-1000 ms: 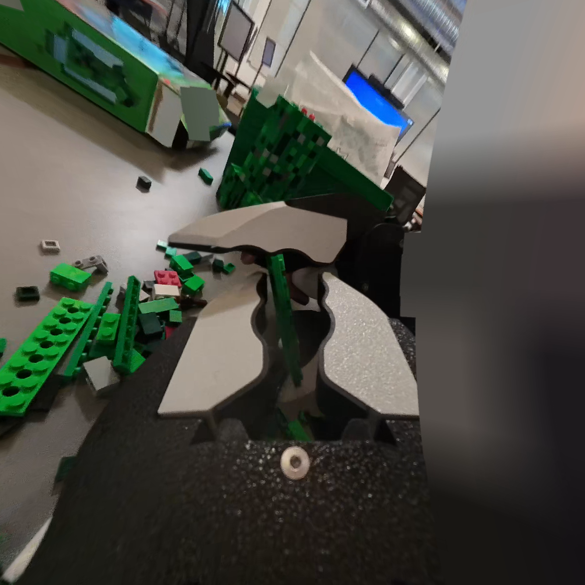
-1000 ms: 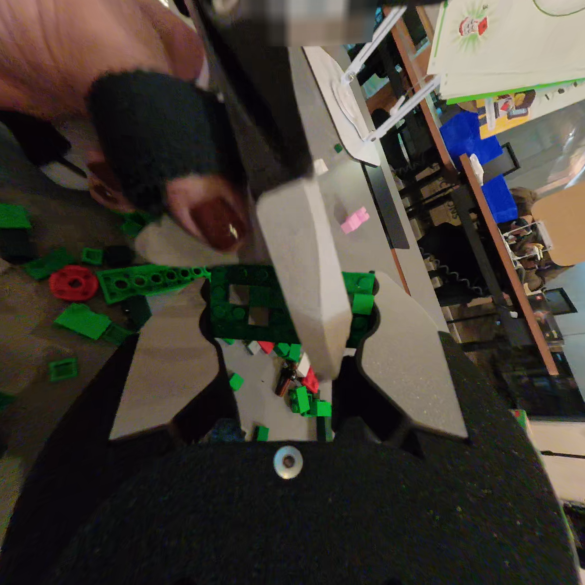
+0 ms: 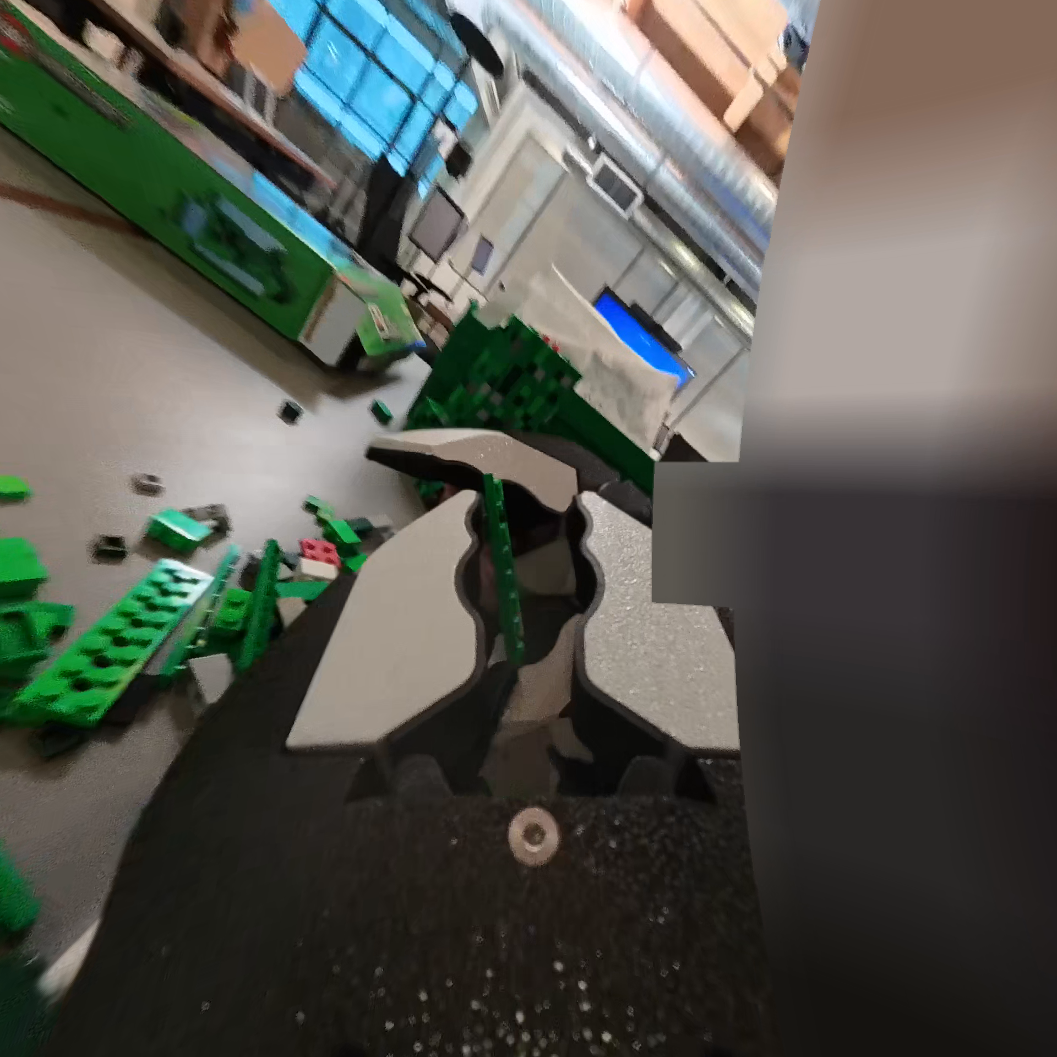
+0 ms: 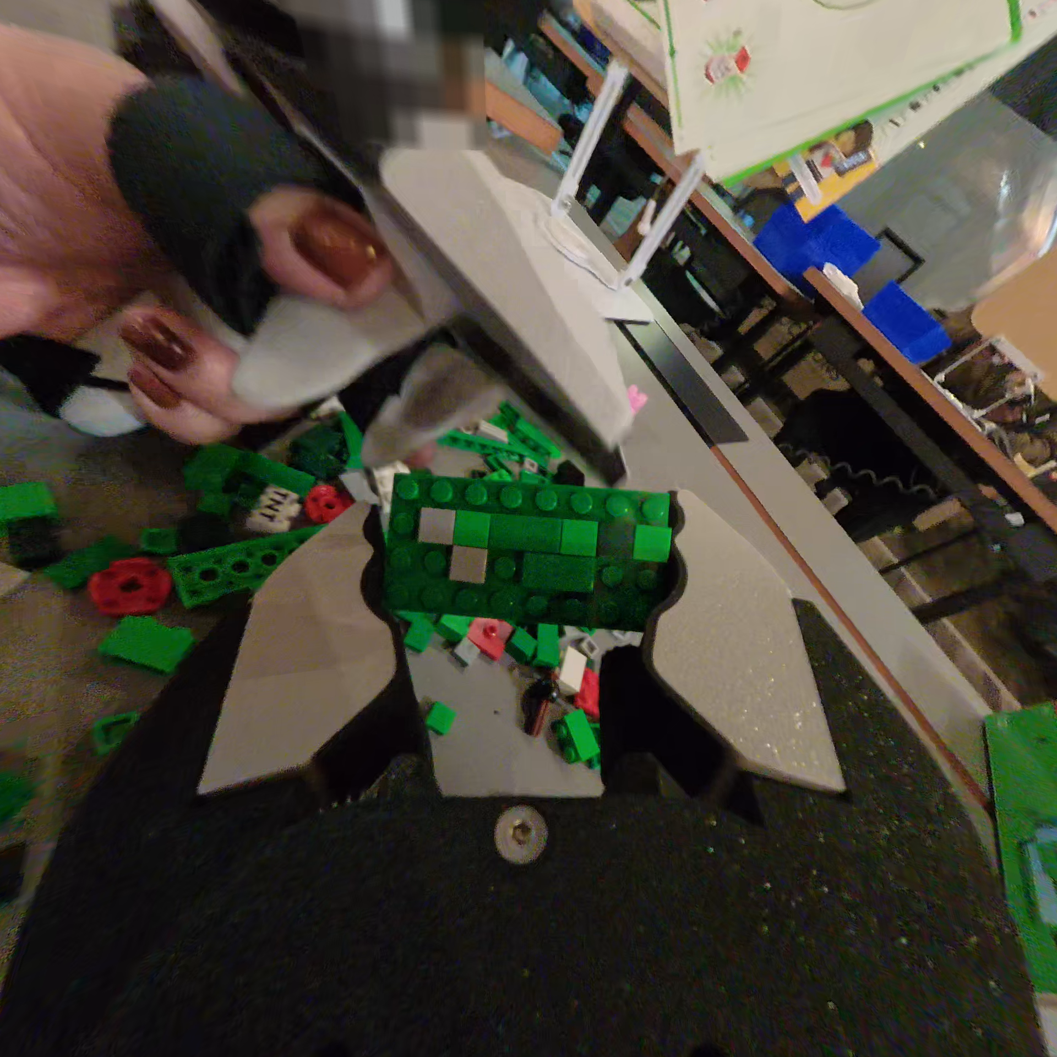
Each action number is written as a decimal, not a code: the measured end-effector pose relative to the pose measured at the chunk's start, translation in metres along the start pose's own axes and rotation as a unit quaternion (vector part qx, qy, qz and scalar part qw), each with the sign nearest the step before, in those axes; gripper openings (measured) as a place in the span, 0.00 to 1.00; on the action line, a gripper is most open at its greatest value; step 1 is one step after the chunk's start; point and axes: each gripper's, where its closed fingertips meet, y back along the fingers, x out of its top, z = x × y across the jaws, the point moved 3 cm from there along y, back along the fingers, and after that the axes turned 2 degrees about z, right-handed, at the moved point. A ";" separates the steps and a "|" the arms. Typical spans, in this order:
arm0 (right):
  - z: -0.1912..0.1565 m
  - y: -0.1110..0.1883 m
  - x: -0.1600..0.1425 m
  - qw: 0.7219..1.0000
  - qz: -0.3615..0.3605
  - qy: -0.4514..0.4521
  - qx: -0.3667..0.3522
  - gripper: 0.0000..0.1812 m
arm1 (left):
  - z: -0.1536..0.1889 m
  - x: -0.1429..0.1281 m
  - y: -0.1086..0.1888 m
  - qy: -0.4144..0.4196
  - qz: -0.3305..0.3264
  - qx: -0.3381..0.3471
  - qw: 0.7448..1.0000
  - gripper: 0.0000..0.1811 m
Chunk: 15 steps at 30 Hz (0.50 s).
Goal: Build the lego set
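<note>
Right gripper (image 4: 526, 549) clamps a green studded plate (image 4: 526, 563) | left gripper (image 3: 529, 515) apart, state unclear | loose bricks (image 4: 515, 646) on table (image 3: 143, 412)

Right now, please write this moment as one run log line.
right tongs: shut on green plate assembly | left tongs: not gripping | loose bricks: table

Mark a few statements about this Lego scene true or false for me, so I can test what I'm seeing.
1. The right gripper holds a green studded plate between its jaws. True.
2. That plate carries blue tiles. False: its tiles are grey and green.
3. Red round pieces lie among the loose bricks on the table. True.
4. The left gripper has its jaws shut tight. False: they stand apart.
</note>
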 end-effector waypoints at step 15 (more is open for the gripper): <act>0.005 -0.001 -0.005 1.000 0.002 0.015 -0.019 0.51 | -0.010 -0.013 0.000 -0.097 -0.070 0.079 0.990 0.19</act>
